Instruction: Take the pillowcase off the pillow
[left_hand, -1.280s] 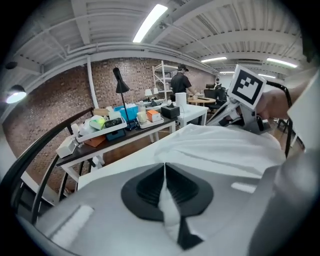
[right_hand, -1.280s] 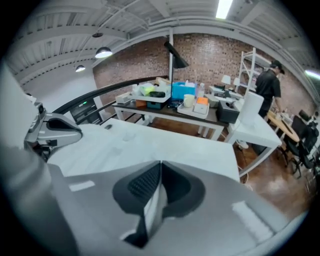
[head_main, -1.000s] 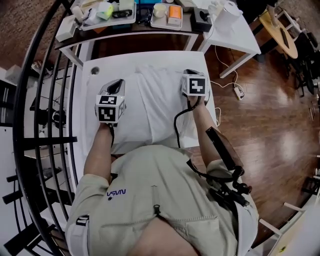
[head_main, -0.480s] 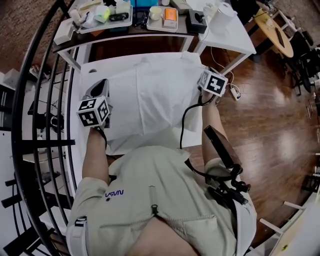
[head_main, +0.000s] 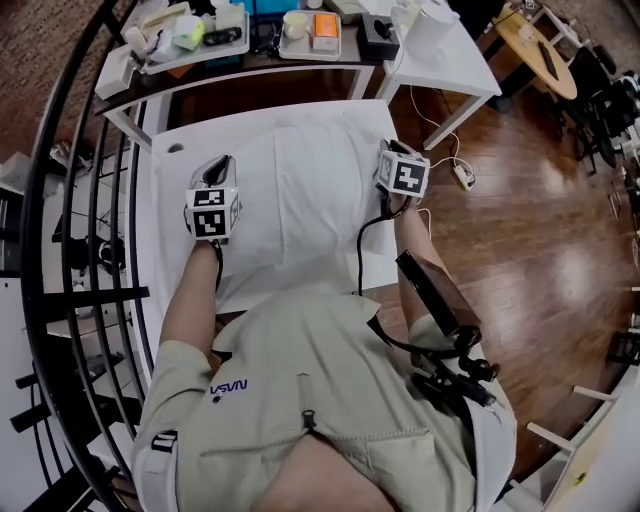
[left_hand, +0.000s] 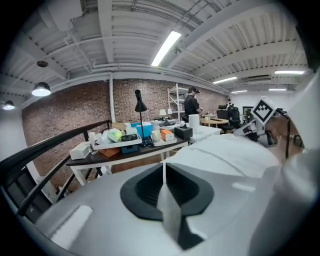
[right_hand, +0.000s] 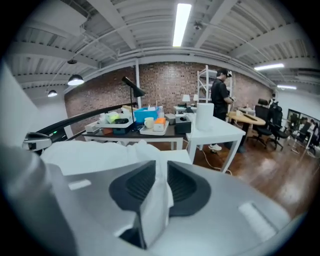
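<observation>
Two grips on the pillowcase (head_main: 300, 200), one going slack.
The left gripper (left_hand: 163, 175) is clenched on a thin fold at the pillowcase's left edge. The right gripper (right_hand: 159, 175), at its right edge, has just been opening its jaws, and a bunched fold stands loose between them. The pillowcase lies on a white table (head_main: 165, 215), the pillow apparently inside. Best now, I reckon: re-clamp the right on case cloth alone, then draw both edges evenly. Beyond the pillowcase is a cluttered desk (head_main: 240, 68) and a brick wall (left_hand: 65, 115), to its left a railing (head_main: 100, 200), and to its right a wood floor (head_main: 520, 200).
</observation>
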